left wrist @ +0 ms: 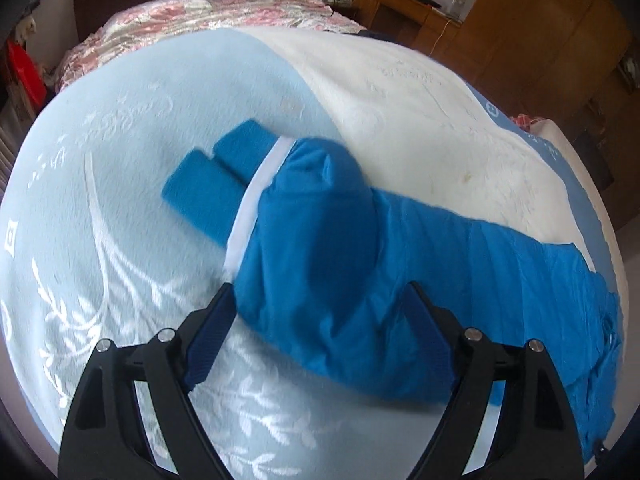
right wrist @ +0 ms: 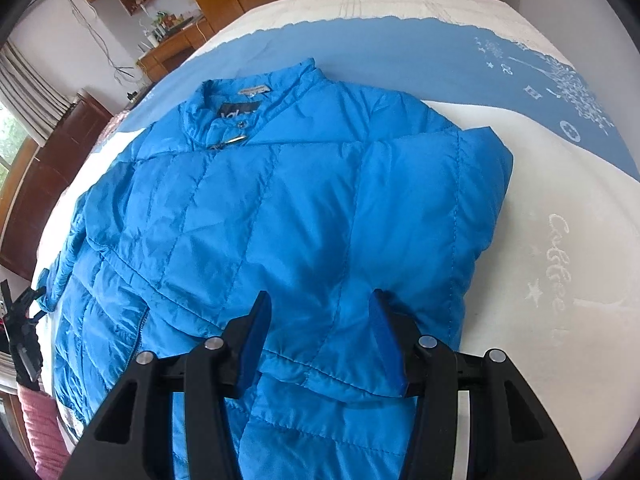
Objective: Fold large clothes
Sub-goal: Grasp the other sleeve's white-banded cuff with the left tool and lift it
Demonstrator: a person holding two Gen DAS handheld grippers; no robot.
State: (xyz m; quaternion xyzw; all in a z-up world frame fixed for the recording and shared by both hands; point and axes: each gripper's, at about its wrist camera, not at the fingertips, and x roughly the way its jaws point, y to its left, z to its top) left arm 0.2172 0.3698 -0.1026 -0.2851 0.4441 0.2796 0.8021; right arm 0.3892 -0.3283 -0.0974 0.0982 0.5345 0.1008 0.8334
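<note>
A bright blue puffer jacket [right wrist: 280,200] lies front up on the bed, collar [right wrist: 248,120] at the far end. One sleeve is folded across its chest on the right side. My right gripper [right wrist: 320,300] hangs over the lower chest, jaws partly apart, fabric flat between the pads and not bunched. In the left wrist view the other sleeve [left wrist: 320,220] stretches out over the bedcover and ends in a white band and a ribbed blue cuff [left wrist: 208,180]. My left gripper [left wrist: 320,292] is wide open, straddling this sleeve from above, its pads beside the padding.
The bedcover [left wrist: 120,140] is pale blue with white leaf patterns and a cream half [left wrist: 420,120]. A floral quilt [left wrist: 200,12] lies by the dark headboard. A wooden desk [left wrist: 404,4] and wardrobe [left wrist: 540,32] stand beyond the bed. A black object [right wrist: 24,332] sits at the bed's left edge.
</note>
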